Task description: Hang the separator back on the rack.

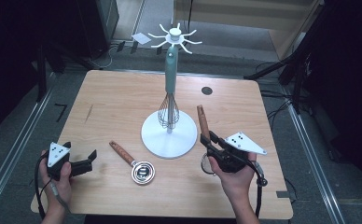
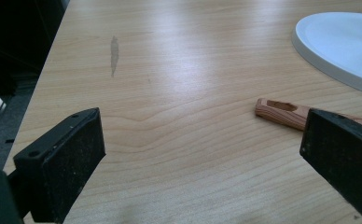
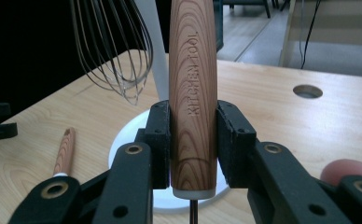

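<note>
My right gripper (image 1: 208,138) is shut on the wooden handle (image 1: 202,120) of a kitchen tool, holding it upright just right of the white stand's base (image 1: 153,140); a metal ring (image 1: 206,164) of the tool hangs below the hand. In the right gripper view both pads (image 3: 158,140) press the handle (image 3: 193,88), stamped "KITCHEN TOOL". A whisk (image 1: 169,112) with a teal handle hangs from the stand's hooks (image 1: 174,37). A second wooden-handled tool with a round metal bowl (image 1: 142,171) lies on the table. My left gripper (image 1: 80,151) stands open at the front left, nothing between its jaws.
The left gripper view has the lying tool's handle end (image 2: 281,111) ahead of the right pad (image 2: 342,154) and the stand's base (image 2: 342,42) beyond. A round hole (image 1: 206,90) is in the table's far right. The whisk wires (image 3: 116,46) hang close left of the held handle.
</note>
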